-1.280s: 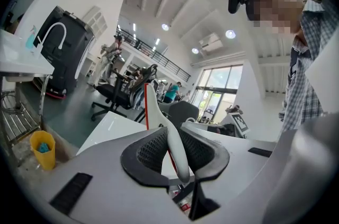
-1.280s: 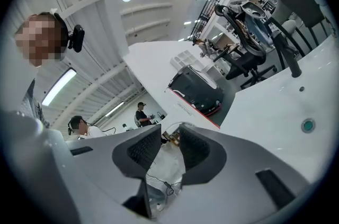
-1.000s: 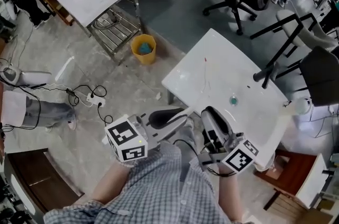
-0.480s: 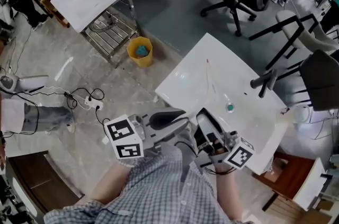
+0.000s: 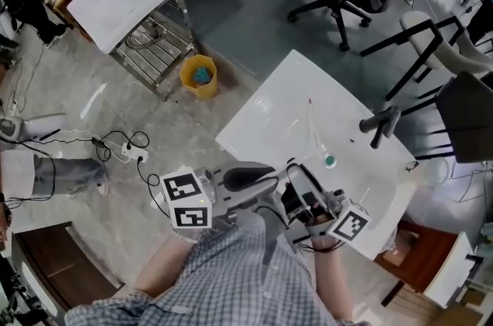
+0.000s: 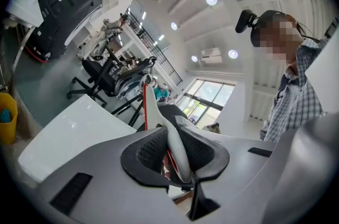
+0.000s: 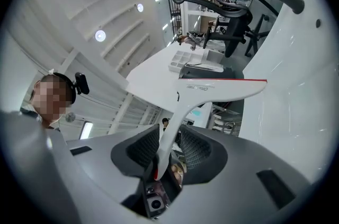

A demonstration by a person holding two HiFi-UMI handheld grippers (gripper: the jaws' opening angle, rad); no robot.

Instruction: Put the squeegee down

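The squeegee, clamped in the left gripper while the right gripper closes loosely round its handle, could twist free and miss the table if both pull differently.

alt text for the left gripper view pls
The left tongs grip a white squeegee with a red edge between their dark pads. Behind are a white table, black office chairs and a person in a checked shirt.

White, red-edged squeegee, handle in left claw.
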